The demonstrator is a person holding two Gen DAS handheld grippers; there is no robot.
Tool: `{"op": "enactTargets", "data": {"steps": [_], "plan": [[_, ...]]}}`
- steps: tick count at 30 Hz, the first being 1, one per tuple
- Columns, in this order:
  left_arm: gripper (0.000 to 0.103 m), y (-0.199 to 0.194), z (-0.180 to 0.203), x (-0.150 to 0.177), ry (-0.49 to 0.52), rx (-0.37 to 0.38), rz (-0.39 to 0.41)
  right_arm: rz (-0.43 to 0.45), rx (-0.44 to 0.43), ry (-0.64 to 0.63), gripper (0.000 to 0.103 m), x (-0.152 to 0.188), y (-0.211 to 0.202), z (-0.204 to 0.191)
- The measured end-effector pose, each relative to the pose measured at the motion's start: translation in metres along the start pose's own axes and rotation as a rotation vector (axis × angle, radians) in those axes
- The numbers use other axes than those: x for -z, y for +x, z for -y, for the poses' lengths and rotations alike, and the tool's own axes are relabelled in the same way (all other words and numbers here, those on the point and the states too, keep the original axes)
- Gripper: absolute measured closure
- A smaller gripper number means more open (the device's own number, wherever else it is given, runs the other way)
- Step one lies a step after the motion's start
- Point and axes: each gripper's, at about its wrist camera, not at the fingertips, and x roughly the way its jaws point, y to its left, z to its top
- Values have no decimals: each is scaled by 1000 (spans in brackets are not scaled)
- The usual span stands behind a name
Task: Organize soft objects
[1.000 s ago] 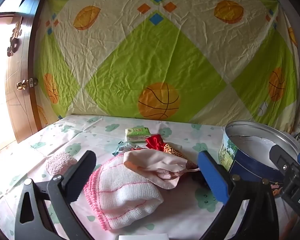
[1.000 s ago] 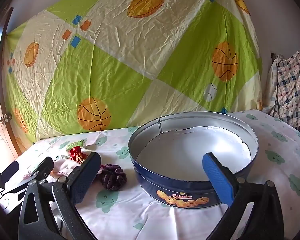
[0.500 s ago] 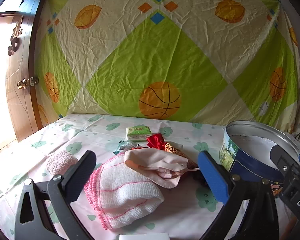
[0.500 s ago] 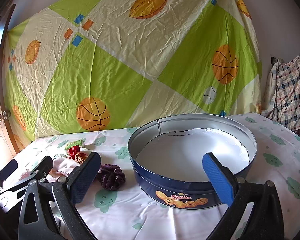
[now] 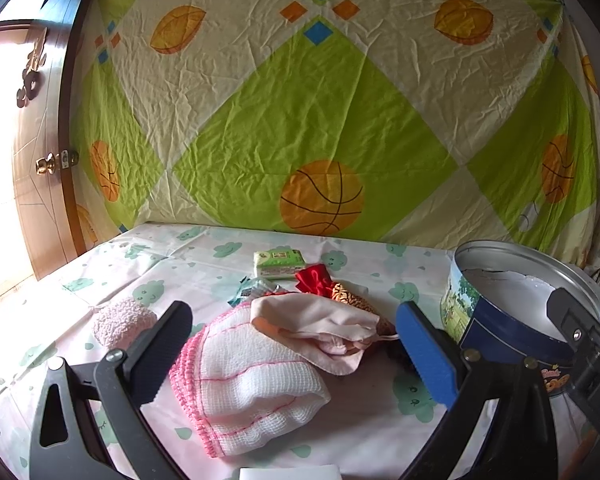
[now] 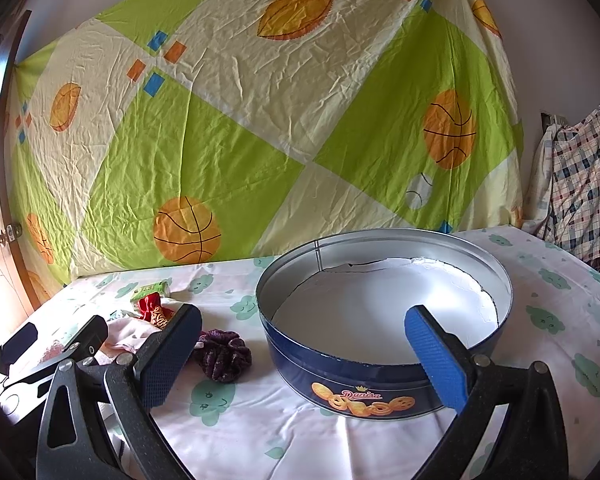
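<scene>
Two grippers, both sitting wide open and holding nothing; no soft item is in the tin yet, so the step in hand looks like the first pick.

Left wrist view: left gripper [image 5: 292, 344] is hovering with the towel [image 5: 246, 380] lying between its jaws, low and centre. A pouch [image 5: 320, 328] is resting on the towel's far edge, touching it. Beyond the jaws a red bag [image 5: 314, 278] and a green pack [image 5: 278, 264] are lying; outside the black jaw a fluffy pink cloth [image 5: 120, 320] is sitting apart. The tin [image 5: 496, 320] is standing outside the blue jaw, just beside it, with part of the other gripper showing in front of it. To do it well: be going for the pouch first, since it is on top and gripping the towel would likely be dragging it along; be closing on the bulk, not a loose edge.

Right wrist view: right gripper [image 6: 304, 356] is facing the tin [image 6: 384, 360], whose open mouth is lying between and beyond the jaws, white liner showing, nothing inside. A dark scrunchie [image 6: 222, 356] is sitting just beside the black jaw, near the tin wall but apart. It is probably the easy pick for this side: be dropping over it, pinching the middle, lifting clear of the rim.
</scene>
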Motion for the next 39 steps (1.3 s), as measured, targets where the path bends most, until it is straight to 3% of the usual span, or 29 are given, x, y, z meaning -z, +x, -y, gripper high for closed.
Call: {"op": "enactTargets", "data": {"steps": [39], "plan": [[0,0,-1,-1,1,-2,-7,-4,-3,1,1,1,-2,-2]]}}
